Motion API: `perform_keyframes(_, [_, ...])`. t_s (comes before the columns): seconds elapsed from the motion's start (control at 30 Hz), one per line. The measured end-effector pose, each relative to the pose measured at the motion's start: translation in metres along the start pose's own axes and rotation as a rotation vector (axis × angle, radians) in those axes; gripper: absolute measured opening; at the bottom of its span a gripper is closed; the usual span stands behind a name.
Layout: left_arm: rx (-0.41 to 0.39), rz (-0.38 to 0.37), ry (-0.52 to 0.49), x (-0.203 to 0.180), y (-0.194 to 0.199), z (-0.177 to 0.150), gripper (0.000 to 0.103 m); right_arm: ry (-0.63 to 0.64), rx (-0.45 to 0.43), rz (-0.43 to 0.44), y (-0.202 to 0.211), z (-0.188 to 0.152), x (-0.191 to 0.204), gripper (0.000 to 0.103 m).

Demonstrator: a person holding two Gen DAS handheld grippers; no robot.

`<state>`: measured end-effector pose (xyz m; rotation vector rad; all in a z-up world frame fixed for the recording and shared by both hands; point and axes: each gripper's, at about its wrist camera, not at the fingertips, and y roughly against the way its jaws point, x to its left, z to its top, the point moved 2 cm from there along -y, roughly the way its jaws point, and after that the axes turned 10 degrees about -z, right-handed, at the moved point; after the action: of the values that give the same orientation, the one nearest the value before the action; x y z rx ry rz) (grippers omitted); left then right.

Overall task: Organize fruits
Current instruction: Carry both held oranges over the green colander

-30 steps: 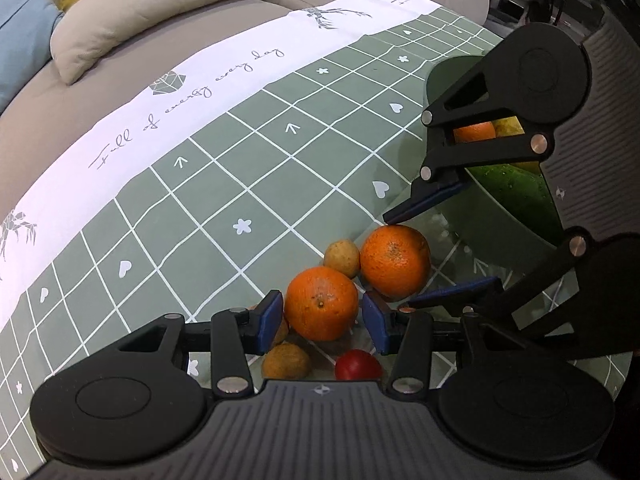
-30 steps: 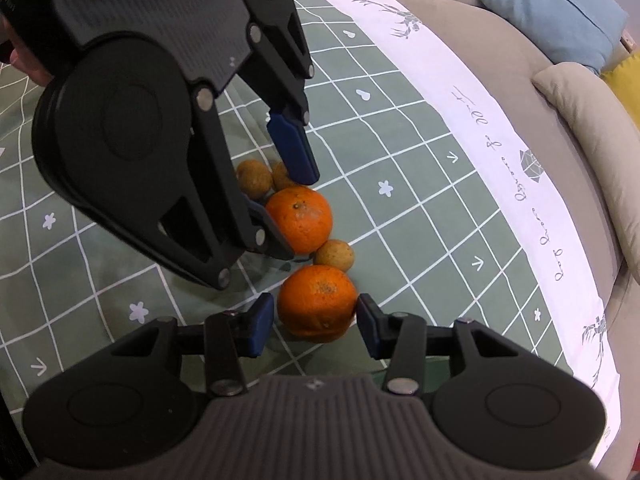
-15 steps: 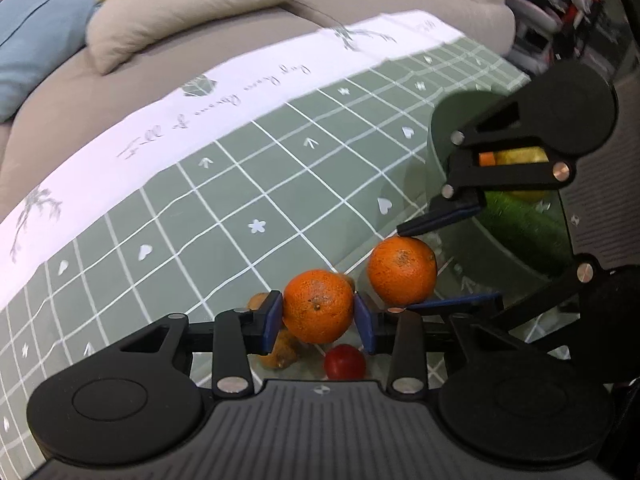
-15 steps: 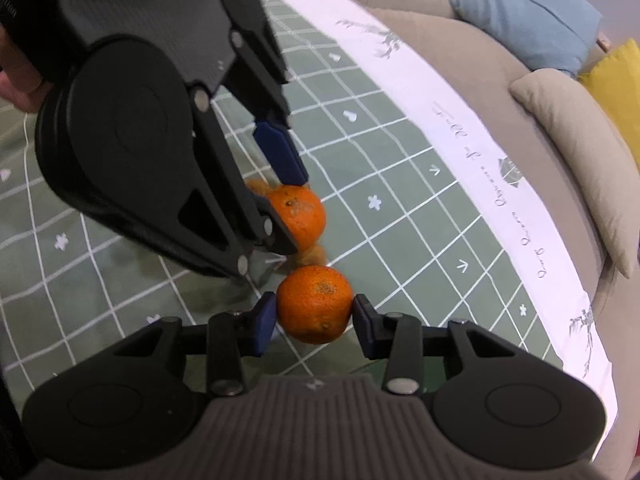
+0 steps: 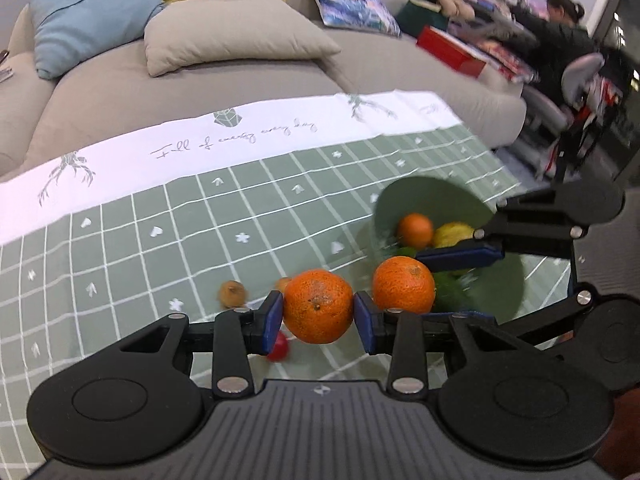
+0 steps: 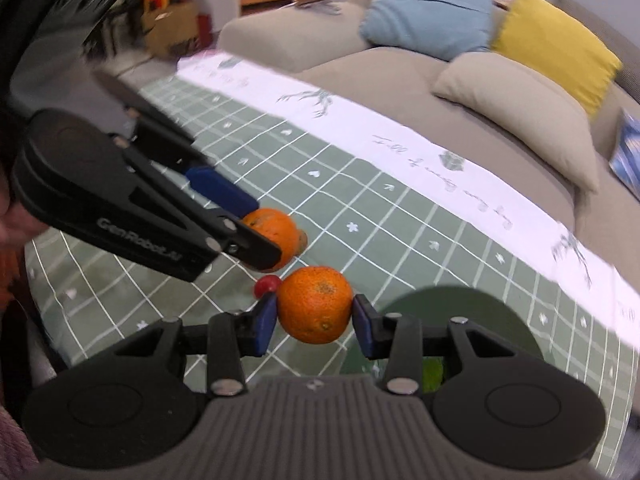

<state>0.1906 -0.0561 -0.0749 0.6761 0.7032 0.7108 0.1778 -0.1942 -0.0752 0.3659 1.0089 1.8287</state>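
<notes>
Both oranges are coming up off the green tablecloth [image 5: 168,216] together! The left gripper [image 5: 319,317], jaws just closed, is pinching its orange [image 5: 318,306]; the right gripper [image 6: 315,320] is clamping the other orange [image 6: 315,305]. They are heading, it seems through the blur, for the green bowl [image 5: 424,196], leaving small fruits below.
</notes>
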Motion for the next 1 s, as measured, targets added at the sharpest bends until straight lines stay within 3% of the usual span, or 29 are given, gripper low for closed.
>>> perform_keyframes(0.2, [-0.028, -0.055, 0.035, -0.026, 0.002, 0.004, 0.043, -0.088, 0.012, -0.036, 0.02, -0.022, -0.022, 0.038])
perform_keyframes(0.5, [0.019, -0.096, 0.005, -0.058, -0.034, 0.024, 0.043, -0.153, 0.077, -0.126, 0.027, -0.056, -0.064, 0.038])
perform_keyframes(0.73, [0.104, -0.067, -0.032, -0.068, -0.074, 0.037, 0.043, -0.223, 0.163, -0.118, 0.006, -0.082, -0.089, 0.038])
perform_keyframes(1.0, [0.184, -0.027, -0.042, -0.063, -0.106, 0.042, 0.043, -0.237, 0.174, -0.074, -0.024, -0.081, -0.095, 0.038])
